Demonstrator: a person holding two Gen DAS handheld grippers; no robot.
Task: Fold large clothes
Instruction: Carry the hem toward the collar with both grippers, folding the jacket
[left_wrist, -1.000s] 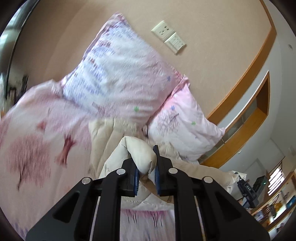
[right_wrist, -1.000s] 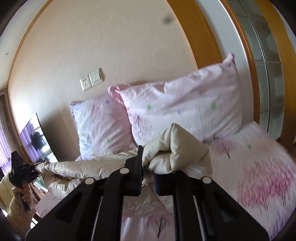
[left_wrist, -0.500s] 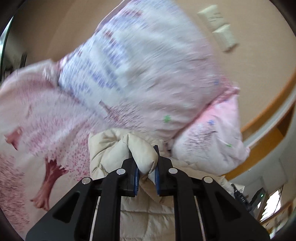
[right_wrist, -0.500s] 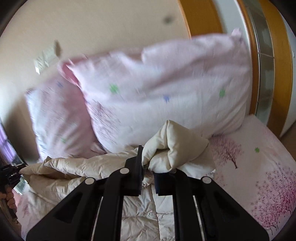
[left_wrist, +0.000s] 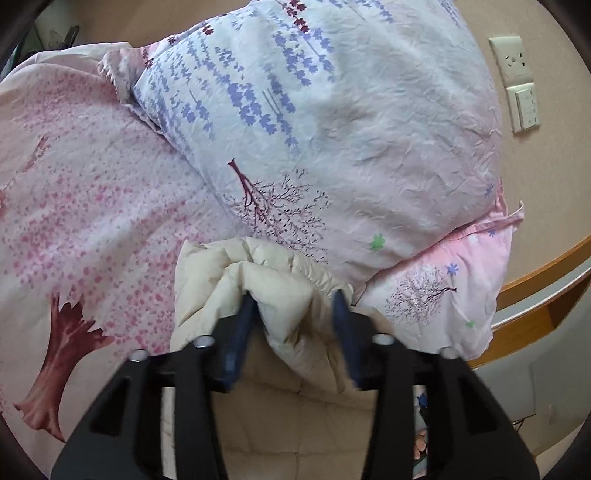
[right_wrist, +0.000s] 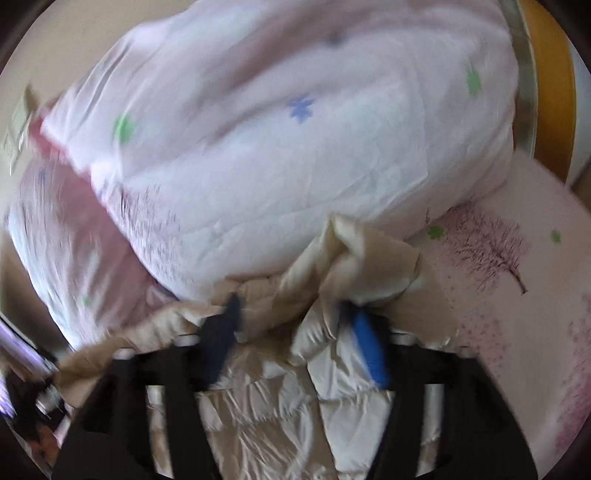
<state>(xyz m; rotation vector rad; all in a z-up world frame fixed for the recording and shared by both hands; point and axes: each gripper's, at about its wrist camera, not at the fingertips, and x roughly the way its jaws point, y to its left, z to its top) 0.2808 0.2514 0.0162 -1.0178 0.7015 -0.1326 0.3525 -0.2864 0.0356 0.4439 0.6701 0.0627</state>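
A cream quilted jacket (left_wrist: 273, 284) lies on the bed just below the pillows. My left gripper (left_wrist: 292, 295) hangs over its bunched edge and its jaws are opening. A puffy fold still sits between the blue pads, against the left pad and clear of the right one. In the blurred right wrist view, the jacket (right_wrist: 354, 258) lies crumpled against a pillow. The right gripper (right_wrist: 291, 310) stands over it with its jaws opening. Loose fabric rests between the fingers and nothing pinches it.
A lilac-printed pillow (left_wrist: 351, 122) and a pink pillow (left_wrist: 461, 288) lean against the wall right behind the jacket. The pink tree-print sheet (left_wrist: 92, 206) spreads to the left. Wall sockets (left_wrist: 511, 59) and wooden trim (left_wrist: 546, 273) are at the right. A wooden frame (right_wrist: 554, 92) borders the bed.
Both grippers carried the jacket edge forward and down to the pillows. Both were shut on a fold before and now stand open, with the fabric settling on the bed.
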